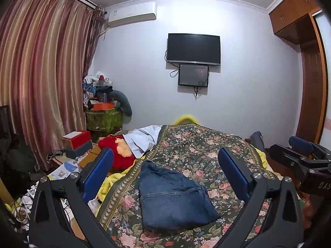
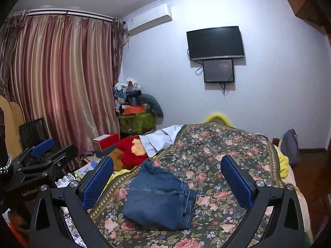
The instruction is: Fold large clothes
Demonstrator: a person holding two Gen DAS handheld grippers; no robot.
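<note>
Folded blue jeans (image 1: 171, 196) lie in a compact bundle on the floral bedspread (image 1: 206, 144). They also show in the right wrist view (image 2: 159, 198) on the same bedspread (image 2: 227, 144). My left gripper (image 1: 165, 171) is open and empty, held above the jeans with a blue-padded finger on each side. My right gripper (image 2: 167, 175) is open and empty, also above the jeans. The right gripper shows at the right edge of the left wrist view (image 1: 300, 155). The left gripper shows at the left of the right wrist view (image 2: 41, 155).
A red plush toy (image 1: 120, 153) and a white garment (image 1: 142, 138) lie at the bed's far left. A cluttered table with a red box (image 1: 77, 137) stands left of the bed, before pink curtains (image 1: 41, 72). A TV (image 1: 193, 48) hangs on the far wall. A wooden wardrobe (image 1: 306, 82) stands right.
</note>
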